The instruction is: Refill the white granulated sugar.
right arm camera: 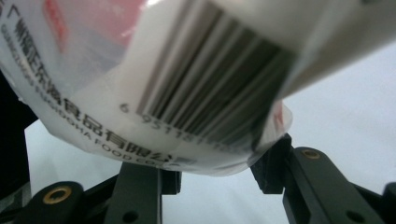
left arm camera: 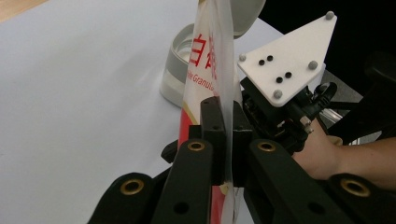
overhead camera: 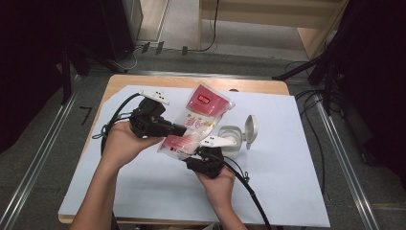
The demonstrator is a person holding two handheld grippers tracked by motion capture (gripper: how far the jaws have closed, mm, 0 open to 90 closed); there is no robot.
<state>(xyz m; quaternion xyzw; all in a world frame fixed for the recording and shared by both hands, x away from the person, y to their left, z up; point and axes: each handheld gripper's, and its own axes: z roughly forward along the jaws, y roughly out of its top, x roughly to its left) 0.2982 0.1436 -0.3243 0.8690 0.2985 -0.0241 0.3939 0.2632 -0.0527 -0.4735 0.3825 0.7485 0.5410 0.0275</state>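
Sugar pouch (overhead camera: pixel 197 125) sits held in the air between both grippers, above the white sheet (overhead camera: pixel 143 177) that covers the table (overhead camera: pixel 119 82), with an open container (overhead camera: pixel 233 136) just beyond it. By the look of things, the step in hand is bringing the pouch toward that container, either to open it or to pour.

Left gripper (left arm camera: pixel 223 140) has its jaws together, clamped flat on one thin edge of the pouch, so that the film stands upright between the black pads. Right gripper (right arm camera: pixel 212 175) (seen from below the pouch in its own view) has its jaws partly apart around the bulging lower end by the barcode; whether the pads actually press the film there I cannot tell, since the pouch hangs over them and hides the contact.

Pouch is soft clear plastic film, glossy and creased, printed in red and pink with white lettering, and plump with white granules. Container is a small round tub of pale hard plastic, its hinged lid (overhead camera: pixel 251 128) tipped up and back.

Next move probably calls for a firm hold on the bottom end and a steady tilt, keeping the mouth of the pouch over the tub; slack film could slip or fold.
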